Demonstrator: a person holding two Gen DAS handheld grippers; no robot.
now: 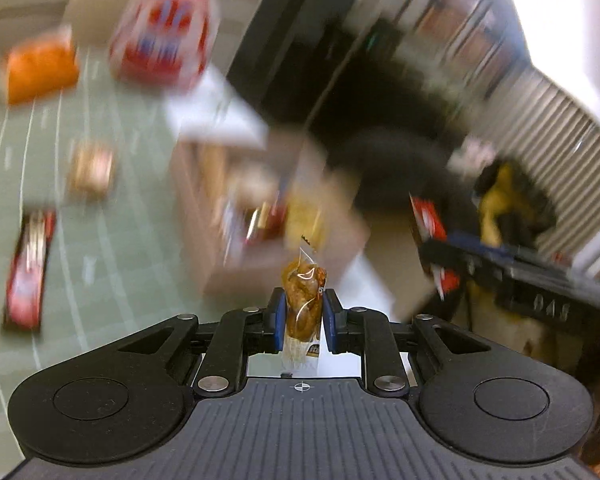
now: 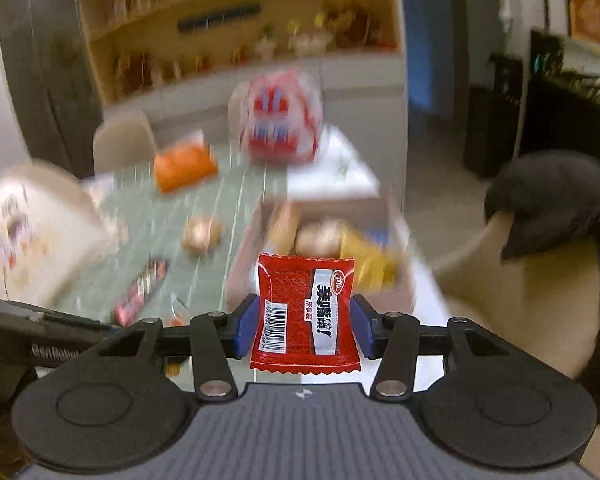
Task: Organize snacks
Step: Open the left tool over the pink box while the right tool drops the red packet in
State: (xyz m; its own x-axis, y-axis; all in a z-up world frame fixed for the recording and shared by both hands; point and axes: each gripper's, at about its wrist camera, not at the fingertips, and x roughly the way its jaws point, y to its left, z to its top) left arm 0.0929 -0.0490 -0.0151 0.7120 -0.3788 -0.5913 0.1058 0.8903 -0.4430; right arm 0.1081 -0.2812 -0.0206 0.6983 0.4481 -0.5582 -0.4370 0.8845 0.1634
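Observation:
My left gripper (image 1: 303, 312) is shut on a small clear packet of brown snack (image 1: 303, 304) and holds it above the near end of a cardboard box (image 1: 336, 216) that has several snacks in it. My right gripper (image 2: 303, 322) is shut on a red snack packet (image 2: 304, 312) with a barcode, held in front of the same box (image 2: 400, 288). That red packet and the right gripper also show at the right of the left wrist view (image 1: 430, 220). Both views are blurred by motion.
On the green mat (image 1: 112, 240) lie an orange packet (image 1: 40, 68), a big red and white bag (image 1: 164, 36), a small brown snack (image 1: 92, 168) and a red bar (image 1: 28, 272). A beige chair with a black cloth (image 2: 548, 196) stands to the right of the table.

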